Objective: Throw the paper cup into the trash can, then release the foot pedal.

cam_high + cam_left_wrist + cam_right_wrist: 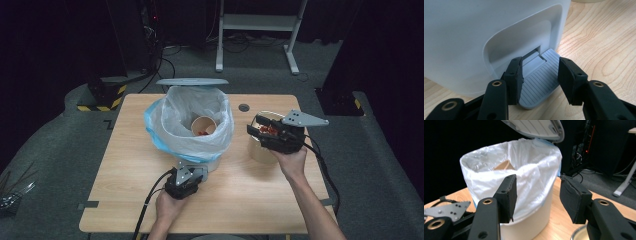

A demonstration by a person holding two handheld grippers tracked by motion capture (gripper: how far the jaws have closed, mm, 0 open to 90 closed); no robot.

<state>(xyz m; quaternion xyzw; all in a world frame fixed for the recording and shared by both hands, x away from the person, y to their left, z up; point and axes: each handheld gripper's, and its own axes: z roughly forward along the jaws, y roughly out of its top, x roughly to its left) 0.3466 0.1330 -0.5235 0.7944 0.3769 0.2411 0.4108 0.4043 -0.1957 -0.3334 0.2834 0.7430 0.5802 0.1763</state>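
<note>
Pressing pedal (541, 82) with left claw (540, 80) - jaws apart, astride it, no clear clamp; lid (192, 81) up. One cup (202, 125) already in bin (216, 164), red scraps inside. Right claw (260, 131) open, empty, over second cup (260, 152) on table (130, 165) - grab and drop still to do.
</note>
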